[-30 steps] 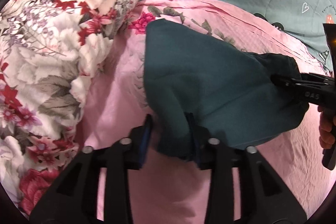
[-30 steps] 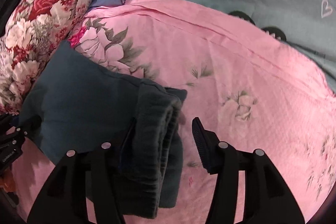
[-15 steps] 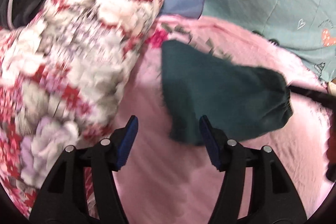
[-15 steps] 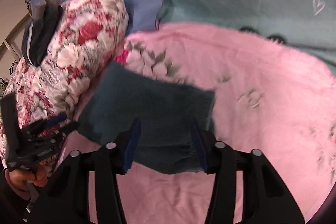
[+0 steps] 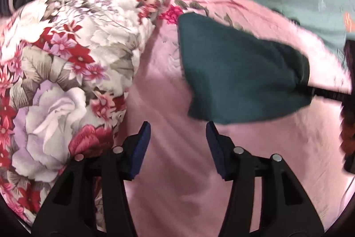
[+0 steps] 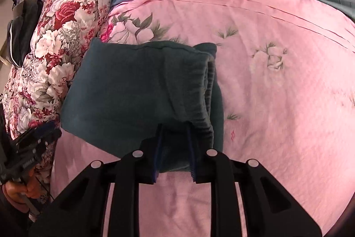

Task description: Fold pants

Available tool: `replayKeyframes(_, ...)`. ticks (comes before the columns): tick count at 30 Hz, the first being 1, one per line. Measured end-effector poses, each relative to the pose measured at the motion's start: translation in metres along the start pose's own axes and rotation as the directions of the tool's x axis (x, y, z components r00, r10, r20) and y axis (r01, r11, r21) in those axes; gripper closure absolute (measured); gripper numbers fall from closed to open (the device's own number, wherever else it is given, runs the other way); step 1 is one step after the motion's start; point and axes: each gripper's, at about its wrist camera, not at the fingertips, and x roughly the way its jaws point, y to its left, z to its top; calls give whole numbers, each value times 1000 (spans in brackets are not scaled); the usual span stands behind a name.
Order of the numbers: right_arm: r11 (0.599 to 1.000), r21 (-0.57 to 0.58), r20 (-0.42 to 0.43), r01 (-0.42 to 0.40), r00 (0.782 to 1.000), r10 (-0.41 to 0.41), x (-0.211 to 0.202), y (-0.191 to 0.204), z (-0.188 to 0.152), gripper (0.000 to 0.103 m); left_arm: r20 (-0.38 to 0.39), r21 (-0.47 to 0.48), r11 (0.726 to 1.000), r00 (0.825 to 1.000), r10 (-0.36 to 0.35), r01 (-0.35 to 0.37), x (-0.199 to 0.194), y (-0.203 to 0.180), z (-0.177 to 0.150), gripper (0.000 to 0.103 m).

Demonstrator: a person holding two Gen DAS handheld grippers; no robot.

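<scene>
On the pink quilted bedspread (image 6: 277,103), folded dark-teal fleece pants (image 6: 137,90) lie beside a floral pillow (image 6: 57,54) at nine o'clock. Right gripper (image 6: 174,148) is closing, pinching their ribbed waistband; left gripper (image 5: 177,143) is closing on nothing.

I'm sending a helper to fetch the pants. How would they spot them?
On the pink sheet, beside the flowered quilt, lie the folded pants. They are the only plain dark teal cloth there, with a ribbed waistband on the right.
</scene>
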Motion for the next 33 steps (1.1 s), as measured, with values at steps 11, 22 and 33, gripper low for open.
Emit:
replayKeyframes(11, 1000, -6, -9, 13, 1000, -13, 1, 4, -3, 82, -18, -111, 992, 998, -66, 63, 38, -2, 23, 65)
replayKeyframes(22, 1000, -9, 9, 1, 1000, -1, 3, 4, -6, 81, 49, -158, 987, 998, -28, 35, -23, 12, 13, 72)
replayKeyframes(33, 995, 90, -2, -33, 999, 33, -17, -1, -2, 85, -10, -260, 966, 1000, -12, 9, 1, 16, 7, 67)
